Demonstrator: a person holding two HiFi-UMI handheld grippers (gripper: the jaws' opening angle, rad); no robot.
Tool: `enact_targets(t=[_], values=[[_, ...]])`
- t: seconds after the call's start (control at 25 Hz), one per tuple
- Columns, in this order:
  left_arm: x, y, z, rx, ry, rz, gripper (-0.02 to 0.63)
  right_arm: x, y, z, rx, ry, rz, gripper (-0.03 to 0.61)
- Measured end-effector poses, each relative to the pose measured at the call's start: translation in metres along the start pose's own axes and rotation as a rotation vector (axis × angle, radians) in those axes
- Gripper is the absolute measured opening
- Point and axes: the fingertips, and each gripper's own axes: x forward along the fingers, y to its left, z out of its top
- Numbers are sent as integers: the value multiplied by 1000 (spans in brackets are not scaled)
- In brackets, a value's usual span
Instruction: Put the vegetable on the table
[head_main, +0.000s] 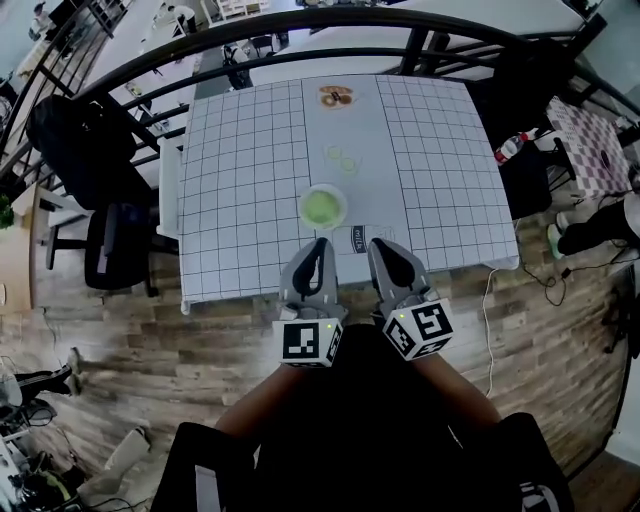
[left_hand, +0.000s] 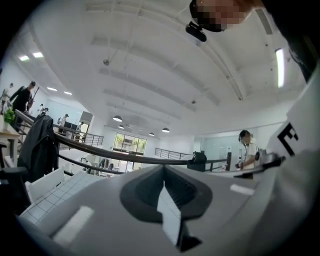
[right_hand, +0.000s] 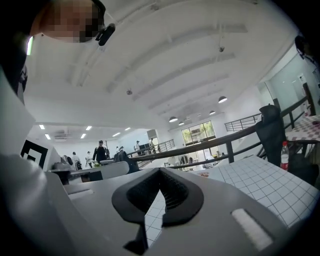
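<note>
A pale green bowl (head_main: 323, 207) with something green in it stands near the front middle of the grid-patterned table (head_main: 250, 180). Two pale round slices (head_main: 340, 158) lie on the table just beyond it. My left gripper (head_main: 319, 243) (left_hand: 164, 169) and right gripper (head_main: 379, 244) (right_hand: 160, 171) hover side by side over the table's front edge, short of the bowl. Both are shut with nothing between their tips. Both gripper views point up at the ceiling, so neither one shows the bowl.
A small milk carton (head_main: 359, 238) lies between the grippers' tips. A brown dish (head_main: 336, 96) sits at the table's far edge. A black railing (head_main: 300, 25) runs behind. A chair with a dark jacket (head_main: 75, 150) stands left, a bottle (head_main: 512, 146) right.
</note>
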Motion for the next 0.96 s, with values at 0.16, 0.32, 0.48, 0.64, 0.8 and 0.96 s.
enact_targets(t=[0.16, 0.32, 0.48, 0.64, 0.8, 0.96], values=[[7, -36, -3, 55, 20, -66, 9, -19, -13, 8, -22, -23, -37, -3], [16, -64, 0, 97, 8, -111, 9, -28, -30, 14, -54, -18, -95, -3], [24, -77, 1, 94, 13, -129, 9, -31, -28, 21, -114, -29, -91, -3], [27, -72, -3, 94, 14, -108, 9, -30, -26, 22, -140, -25, -74, -3], [26, -64, 1, 91, 8, -83, 9, -28, -31, 24, -140, -20, -89, -3], [21, -59, 5, 89, -1, -90, 9, -24, -29, 27, -130, -29, -110, -3]])
